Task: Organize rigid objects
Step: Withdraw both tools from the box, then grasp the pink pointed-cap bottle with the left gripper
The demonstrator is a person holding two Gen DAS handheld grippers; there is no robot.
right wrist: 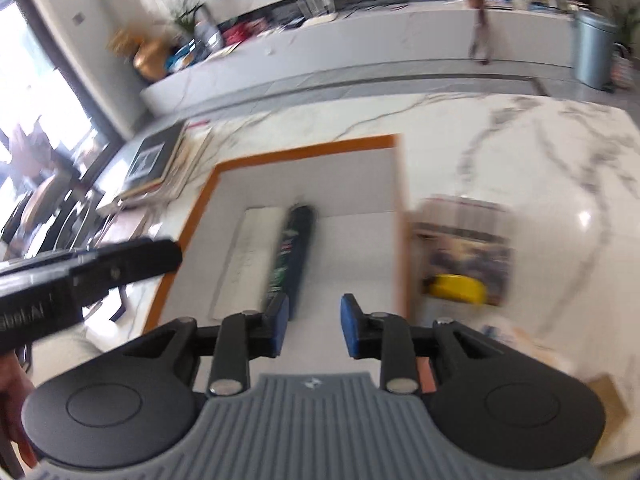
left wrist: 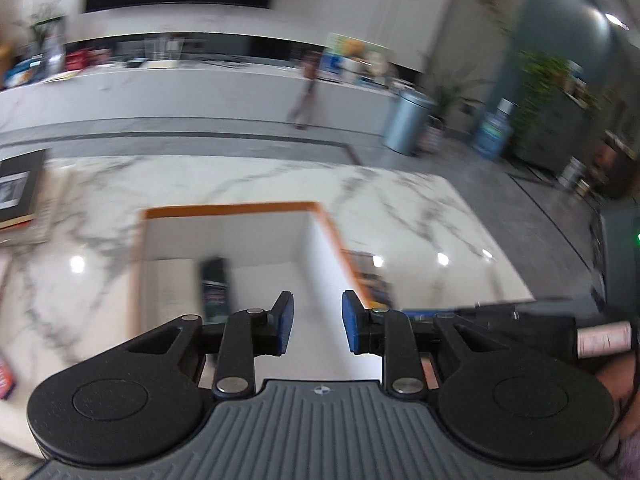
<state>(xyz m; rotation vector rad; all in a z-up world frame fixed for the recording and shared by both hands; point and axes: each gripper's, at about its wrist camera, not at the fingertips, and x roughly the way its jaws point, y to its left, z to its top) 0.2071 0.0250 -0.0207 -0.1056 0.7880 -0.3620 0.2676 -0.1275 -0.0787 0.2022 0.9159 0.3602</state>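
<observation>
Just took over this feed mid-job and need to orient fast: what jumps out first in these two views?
The white box with the orange rim sits mid-table on the marble table, with a dark, long object lying inside beside a flat white item. Both tongs, left and right, hover open and empty over the box. Right of the box, on the marble, lies a blurred picture book with a yellow shape on it.

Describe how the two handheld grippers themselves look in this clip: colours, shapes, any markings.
Both match: the left gripper and right gripper have black linkage arms with silver pivot pins, round black discs either side, and a ribbed grey base bearing a small emblem. Their fingertips carry blue pads. In the right view, the left gripper's black body shows white lettering, too blurred to read. No cables visible.
</observation>
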